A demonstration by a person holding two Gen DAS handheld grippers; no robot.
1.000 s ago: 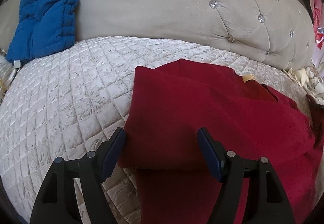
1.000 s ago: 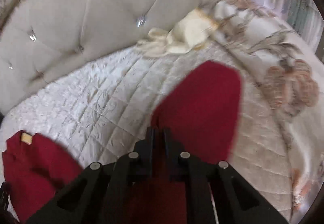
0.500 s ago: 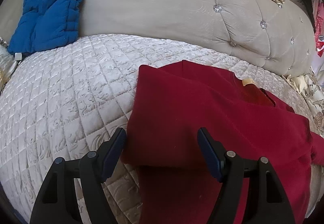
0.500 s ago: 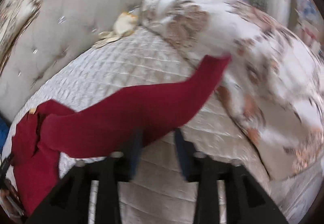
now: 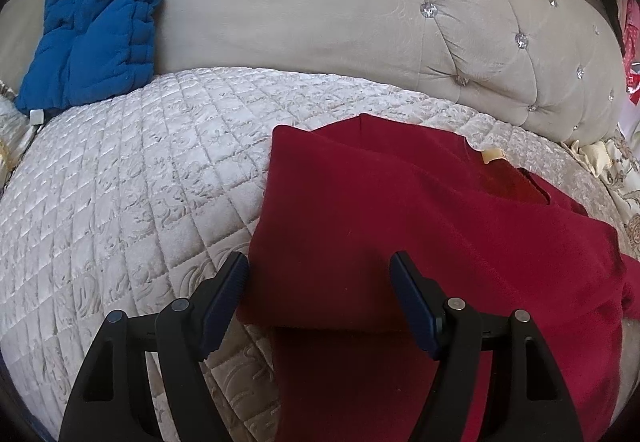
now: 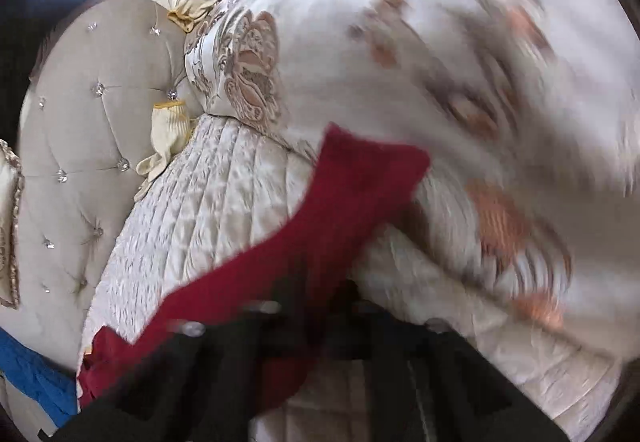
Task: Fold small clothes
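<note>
A dark red sweater (image 5: 400, 218) lies on the quilted bedspread (image 5: 120, 178), its left part folded over the body, a tan neck label at the far side. My left gripper (image 5: 320, 282) is open and empty, hovering just above the sweater's folded near edge. In the right wrist view the sweater's red sleeve (image 6: 320, 226) stretches out toward a floral duvet. My right gripper (image 6: 316, 306) is badly blurred at the sleeve's near part; its jaws cannot be made out.
A tufted beige headboard (image 5: 360, 22) runs along the far side. A blue padded garment (image 5: 92, 14) hangs over it at the left. A bulky floral duvet (image 6: 460, 62) lies at the right of the bed, with a small cream cloth (image 6: 168, 130) near the headboard.
My right gripper has swung quickly to the right, and the red sleeve is now pulled out toward the floral duvet. My left gripper has stayed open over the sweater, nearly still.
</note>
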